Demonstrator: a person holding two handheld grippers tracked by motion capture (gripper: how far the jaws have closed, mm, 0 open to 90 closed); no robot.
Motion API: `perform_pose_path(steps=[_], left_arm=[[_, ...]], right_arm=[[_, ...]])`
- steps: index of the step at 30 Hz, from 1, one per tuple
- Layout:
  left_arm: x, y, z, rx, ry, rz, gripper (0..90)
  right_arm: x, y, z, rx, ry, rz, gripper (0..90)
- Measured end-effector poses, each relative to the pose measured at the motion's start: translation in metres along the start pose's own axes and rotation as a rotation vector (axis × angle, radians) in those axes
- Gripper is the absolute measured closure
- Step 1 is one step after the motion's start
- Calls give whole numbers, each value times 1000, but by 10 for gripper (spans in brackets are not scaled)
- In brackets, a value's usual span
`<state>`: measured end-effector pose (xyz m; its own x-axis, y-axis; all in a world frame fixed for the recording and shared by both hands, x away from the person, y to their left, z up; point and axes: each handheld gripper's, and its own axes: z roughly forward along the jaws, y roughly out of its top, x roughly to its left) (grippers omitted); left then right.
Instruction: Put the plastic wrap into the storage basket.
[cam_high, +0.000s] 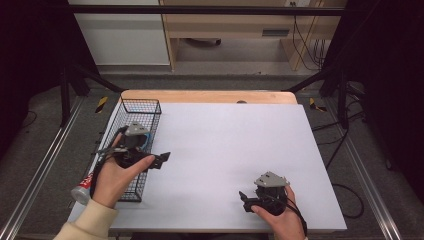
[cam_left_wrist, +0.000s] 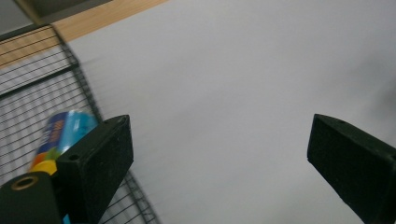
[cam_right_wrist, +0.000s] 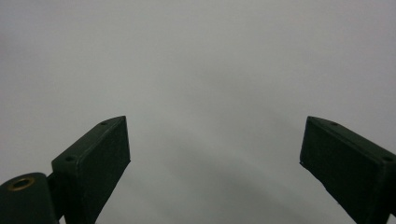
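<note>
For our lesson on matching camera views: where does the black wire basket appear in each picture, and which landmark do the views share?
High view: the wire basket stands at the white table's left edge, under the left gripper.
Left gripper view: its mesh fills the left edge, holding a blue tube behind the left jaw.
Right gripper view: not in it.
Shared landmark: the white table top.

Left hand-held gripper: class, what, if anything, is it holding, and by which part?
Nothing. The left hand-held gripper has its jaws wide apart over the bare table; the blue tube lies in the wire basket.
</note>
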<state>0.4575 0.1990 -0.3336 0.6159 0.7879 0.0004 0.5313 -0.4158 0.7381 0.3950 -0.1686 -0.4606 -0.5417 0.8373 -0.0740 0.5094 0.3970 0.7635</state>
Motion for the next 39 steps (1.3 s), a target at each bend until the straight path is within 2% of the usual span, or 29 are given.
perform_pose_path(steps=[4, 7, 8, 13, 16, 18, 21, 24, 27, 29, 32, 34, 37, 39], left_arm=[[-23, -3, 9, -26, -46, 40, 70], [-39, -7, 19, -42, -61, 68, 70], [-42, -8, 22, -43, -61, 75, 71], [-62, -18, 47, -50, -74, 102, 71], [-73, -25, 61, -41, -40, 147, 71], [-77, -32, 72, -43, -51, 142, 72], [-80, -43, 87, -26, -61, 138, 72], [-81, -53, 100, 5, -51, 166, 72], [-79, -64, 109, 9, -48, 158, 72], [-77, -68, 110, 13, -46, 154, 69], [-75, -74, 108, -22, -35, 115, 64], [-73, -79, 105, -39, -27, 123, 60], [-71, -85, 101, -75, -21, 109, 52], [-69, -86, 102, -70, -13, 111, 52]], right_arm=[[-2, 0, 0, 0, -18, 5, 82], [-2, 0, -1, -6, -27, 8, 80], [-3, -1, 0, -5, -29, -5, 75], [-3, -2, 0, 0, -42, -7, 72], [-3, -2, 1, 13, -49, -4, 72], [-3, -2, 2, 16, -52, -6, 73], [-2, -3, 3, 23, -52, -13, 75], [-1, -3, 4, 26, -51, -19, 77], [1, -2, 4, 23, -51, -22, 80], [2, -1, 4, 23, -48, -27, 80], [2, -1, 4, 25, -46, -28, 81], [2, -1, 4, 23, -40, -25, 80], [2, -1, 3, 18, -36, -22, 82], [2, -1, 3, 16, -34, -24, 82]])
